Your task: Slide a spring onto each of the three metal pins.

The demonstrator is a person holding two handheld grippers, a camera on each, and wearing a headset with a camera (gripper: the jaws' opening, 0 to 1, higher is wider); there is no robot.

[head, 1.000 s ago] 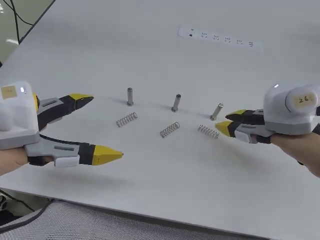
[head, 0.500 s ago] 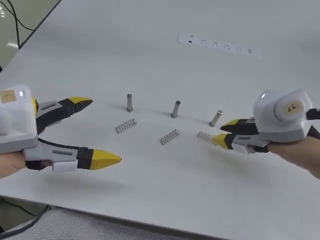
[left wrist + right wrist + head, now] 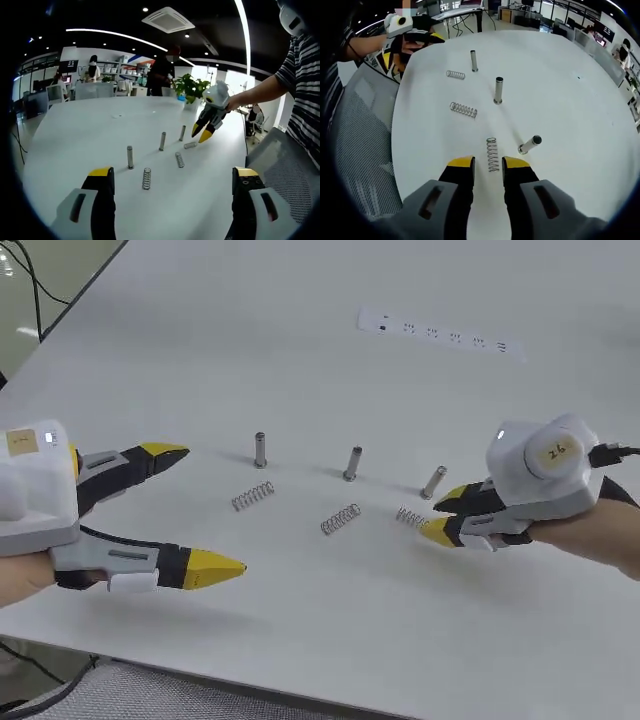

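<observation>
Pins [image 3: 352,462] stand in a row on the white table [image 3: 300,360], all three bare, with springs [image 3: 340,519] lying loose just before them. Right gripper [image 3: 487,161], jaws slightly apart, straddles the near end of the right spring [image 3: 492,152] without pinching it. Left gripper [image 3: 208,508] hovers wide open, empty, off to the left.

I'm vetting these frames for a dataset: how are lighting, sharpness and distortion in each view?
Head view: soft even light, faint shadow under the left claw, middle pin and middle spring sharp, little distortion. Left gripper view: strong fisheye bend, bright ceiling strips overhead, table well lit. Right gripper view: fisheye curves the table edge, nearest spring crisp.
</observation>
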